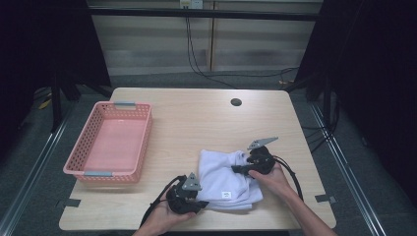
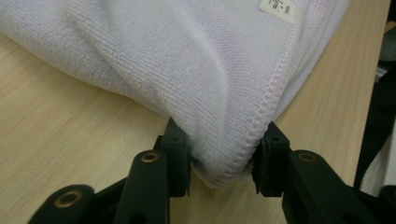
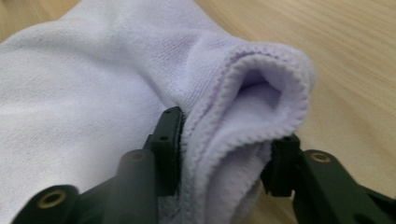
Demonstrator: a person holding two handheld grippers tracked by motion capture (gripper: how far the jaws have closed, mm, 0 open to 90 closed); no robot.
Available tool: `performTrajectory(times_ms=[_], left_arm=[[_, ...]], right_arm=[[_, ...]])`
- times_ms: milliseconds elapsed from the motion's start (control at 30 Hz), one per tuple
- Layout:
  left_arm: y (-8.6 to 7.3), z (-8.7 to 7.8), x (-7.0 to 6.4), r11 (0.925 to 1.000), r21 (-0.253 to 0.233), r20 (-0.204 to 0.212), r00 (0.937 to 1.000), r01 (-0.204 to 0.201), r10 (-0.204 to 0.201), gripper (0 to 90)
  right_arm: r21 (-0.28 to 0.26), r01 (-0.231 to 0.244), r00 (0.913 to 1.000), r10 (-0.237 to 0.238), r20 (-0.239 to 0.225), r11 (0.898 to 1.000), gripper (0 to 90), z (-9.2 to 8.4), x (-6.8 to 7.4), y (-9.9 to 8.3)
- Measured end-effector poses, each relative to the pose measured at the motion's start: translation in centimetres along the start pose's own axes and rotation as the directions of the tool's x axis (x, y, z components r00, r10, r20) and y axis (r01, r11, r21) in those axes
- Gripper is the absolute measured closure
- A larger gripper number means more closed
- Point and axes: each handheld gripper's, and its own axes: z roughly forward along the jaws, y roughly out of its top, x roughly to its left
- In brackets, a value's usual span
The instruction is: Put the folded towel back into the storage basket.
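Observation:
A folded white towel [image 1: 223, 177] lies on the wooden table [image 1: 196, 123], near its front edge. My left gripper [image 1: 201, 202] is at the towel's near left corner. In the left gripper view the stitched corner of the towel [image 2: 187, 60] sits between the jaws of the left gripper [image 2: 222, 168], and both pads press on it. My right gripper [image 1: 237, 169] is at the towel's right edge. In the right gripper view a bunched fold of the towel [image 3: 93, 79] is pinched in the right gripper [image 3: 224, 158]. A small label [image 1: 226, 195] shows on the towel's near part.
An empty pink plastic basket [image 1: 142, 147] stands on the left part of the table. A round cable hole [image 1: 236, 102] lies near the table's far edge. Bare wood stretches between basket and towel and behind the towel. Cables run across the floor beyond the table.

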Motion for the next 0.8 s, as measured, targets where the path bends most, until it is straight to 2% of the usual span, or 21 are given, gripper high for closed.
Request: performTrajectory(times_ms=[100,167,200,400,633,800], left_arm=[[0.2,-0.1,0.4,0.9999,-0.009,0.019,0.9998,0.011,-0.011,67.4],[0.3,-0.3,0.5,0.9991,-0.034,0.039,0.999,0.024,-0.023,68.6],[0.4,-0.5,0.6,0.9993,-0.029,0.042,0.9989,0.023,-0.022,68.8],[1.0,-1.0,0.7,0.9941,-0.097,0.085,0.9956,0.05,-0.042,69.5],[1.5,-1.5,1.2,0.9889,-0.131,0.098,0.9935,0.07,-0.058,69.6],[1.9,-2.3,1.1,0.983,-0.17,0.105,0.9932,0.069,-0.052,69.4]], right_arm=[[0.003,0.003,1.0,-0.003,0.006,1.0,61.5,-0.1,0.3,0.1],[0.003,-0.014,0.9999,0.014,-0.001,1.0,64.6,-0.2,0.1,0.2],[0.002,-0.019,0.9998,0.019,-0.004,1.0,65.3,-0.2,0.0,0.2],[-0.009,-0.047,0.9986,0.047,-0.024,0.999,67.4,-0.3,-0.4,0.7],[-0.038,-0.069,0.997,0.068,-0.038,0.997,67.9,-1.1,-0.9,1.6],[-0.067,-0.072,0.9968,0.069,-0.041,0.995,67.9,-2.1,-0.9,2.2]])
